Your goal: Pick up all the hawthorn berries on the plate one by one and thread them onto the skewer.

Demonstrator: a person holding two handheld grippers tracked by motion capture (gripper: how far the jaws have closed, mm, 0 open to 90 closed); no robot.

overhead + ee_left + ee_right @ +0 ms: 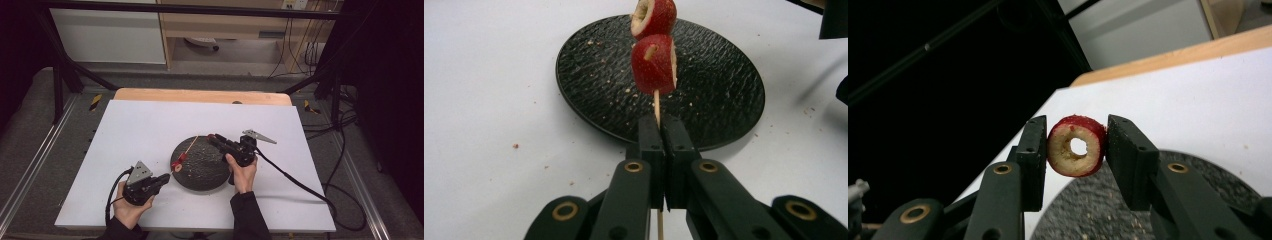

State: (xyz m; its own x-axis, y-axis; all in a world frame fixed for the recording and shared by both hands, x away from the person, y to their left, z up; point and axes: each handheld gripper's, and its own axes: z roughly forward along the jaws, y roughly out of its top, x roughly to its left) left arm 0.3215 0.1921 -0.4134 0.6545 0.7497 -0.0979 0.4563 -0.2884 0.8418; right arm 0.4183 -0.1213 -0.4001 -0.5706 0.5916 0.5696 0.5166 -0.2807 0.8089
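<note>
While one round black plate (201,167) sits on the white tabletop (140,130) in the high view, the left hand-held gripper (165,178) is just left of it and the right hand-held gripper (214,138) hangs over its far edge. From the left gripper view, closed jaws pinch one wooden skewer (656,106) carrying two red fruit pieces (655,64) above the plate. From the right gripper view, jaws clamp one cored red fruit ring (1077,146) above the plate's rim.
</note>
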